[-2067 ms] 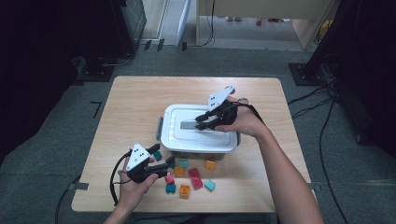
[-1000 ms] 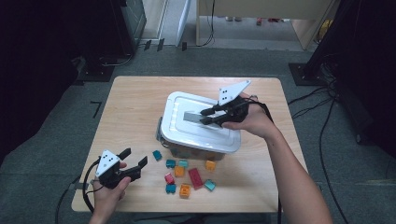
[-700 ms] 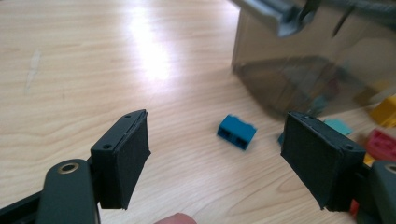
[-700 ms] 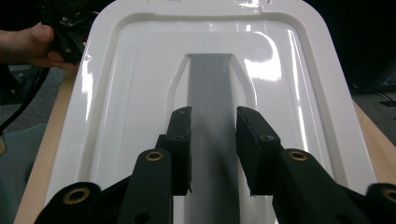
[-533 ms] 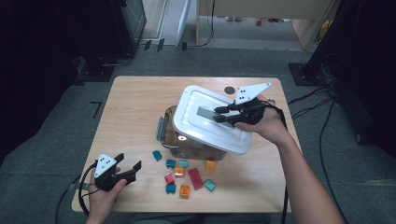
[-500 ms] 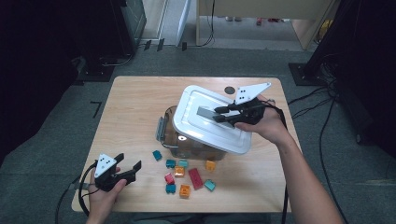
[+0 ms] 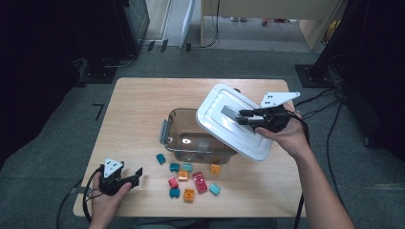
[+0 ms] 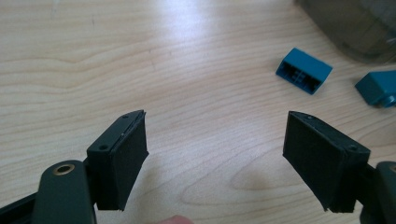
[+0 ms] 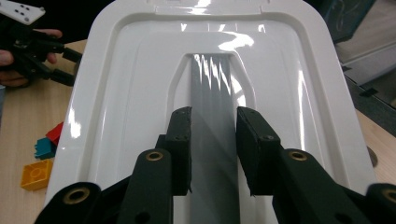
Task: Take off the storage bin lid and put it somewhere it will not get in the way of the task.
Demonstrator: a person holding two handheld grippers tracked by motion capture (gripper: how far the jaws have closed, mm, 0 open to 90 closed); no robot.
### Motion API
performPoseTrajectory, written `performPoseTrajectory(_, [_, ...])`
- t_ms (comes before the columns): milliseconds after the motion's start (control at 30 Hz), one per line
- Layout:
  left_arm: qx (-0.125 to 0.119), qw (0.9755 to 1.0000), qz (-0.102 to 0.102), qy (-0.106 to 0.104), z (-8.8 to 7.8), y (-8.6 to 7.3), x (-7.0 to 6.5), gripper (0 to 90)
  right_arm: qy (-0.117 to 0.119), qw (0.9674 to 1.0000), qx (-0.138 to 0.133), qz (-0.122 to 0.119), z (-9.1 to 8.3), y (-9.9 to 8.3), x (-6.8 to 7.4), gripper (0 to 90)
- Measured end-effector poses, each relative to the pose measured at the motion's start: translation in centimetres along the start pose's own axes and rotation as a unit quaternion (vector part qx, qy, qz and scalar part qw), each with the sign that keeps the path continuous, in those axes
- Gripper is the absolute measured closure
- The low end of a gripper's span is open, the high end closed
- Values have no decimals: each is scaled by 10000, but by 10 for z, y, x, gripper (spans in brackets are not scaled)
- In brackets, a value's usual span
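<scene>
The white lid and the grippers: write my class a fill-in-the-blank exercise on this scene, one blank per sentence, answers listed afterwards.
1. The right gripper is shut on the grey ____ of the white lid.
2. The lid is held tilted above the ____ side of the clear box.
3. The left gripper has its jaws ____, with nothing between them.
4. The toy bricks lie on the ____, outside the box.

Missing words: handle; right; open; table

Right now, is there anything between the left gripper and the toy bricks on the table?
Nothing visible is in the way. The left gripper is open, with bare table ahead up to the nearest blue brick. The right gripper holds the white lid off to one side.
</scene>
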State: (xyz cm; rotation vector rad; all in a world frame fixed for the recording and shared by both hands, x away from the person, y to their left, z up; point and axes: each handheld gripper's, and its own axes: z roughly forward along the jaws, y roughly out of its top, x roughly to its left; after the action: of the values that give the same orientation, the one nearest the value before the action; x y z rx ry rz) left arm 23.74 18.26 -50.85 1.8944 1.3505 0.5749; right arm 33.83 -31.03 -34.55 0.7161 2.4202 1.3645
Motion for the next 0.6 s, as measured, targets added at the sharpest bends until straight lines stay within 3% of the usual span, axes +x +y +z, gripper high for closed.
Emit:
performPoseTrajectory(367, [264, 9995, 125, 138, 8, -4, -2, 209, -357, 9988, -70, 331, -22, -23, -11, 683])
performPoseTrajectory(600, [253, 9993, 203, 192, 10, -5, -4, 196, -670, 9953, -152, 689, -37, -41, -23, 684])
